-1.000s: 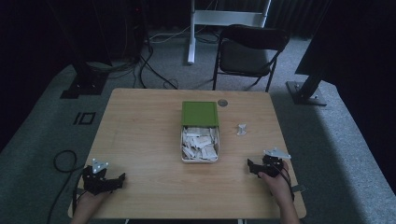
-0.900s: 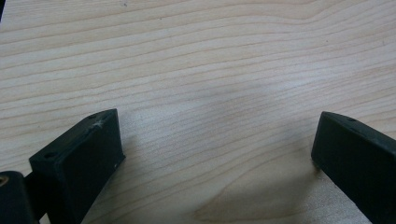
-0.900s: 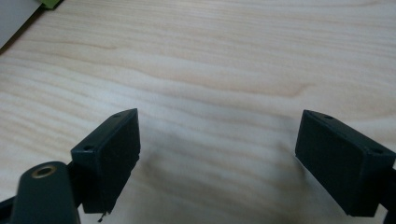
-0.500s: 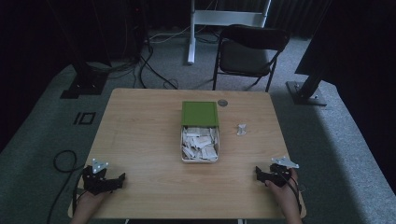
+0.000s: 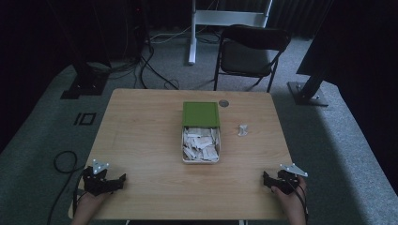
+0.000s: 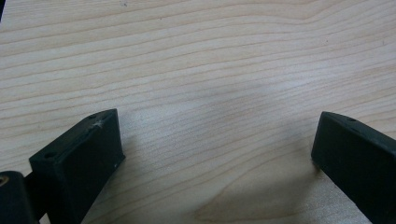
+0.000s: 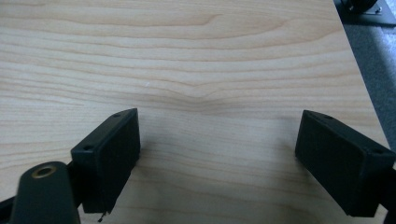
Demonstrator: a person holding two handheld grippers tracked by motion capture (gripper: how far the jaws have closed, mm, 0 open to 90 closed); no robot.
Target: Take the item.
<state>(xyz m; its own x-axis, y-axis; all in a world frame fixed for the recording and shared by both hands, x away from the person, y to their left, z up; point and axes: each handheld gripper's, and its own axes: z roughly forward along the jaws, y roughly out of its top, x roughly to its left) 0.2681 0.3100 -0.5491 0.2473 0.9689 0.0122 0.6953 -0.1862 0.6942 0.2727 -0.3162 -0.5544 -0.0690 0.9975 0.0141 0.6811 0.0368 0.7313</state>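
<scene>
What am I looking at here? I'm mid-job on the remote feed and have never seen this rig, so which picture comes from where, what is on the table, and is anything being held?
There is no robot arm. A person holds one hand-held gripper in each hand: the left hand-held gripper and the right hand-held gripper, both near the table's close edge.

The high view comes from a fixed camera above the person's side, looking forward and down. The other two come from cameras riding on each tool. In the left gripper view and the right gripper view, two black jaws stand wide apart over bare wood, with nothing between them.

In the middle of the table sits an open box of white packets, its green lid lying just beyond it. A small white object lies right of the box, and a small dark round thing near the far edge. Beyond the table stands a chair.
</scene>
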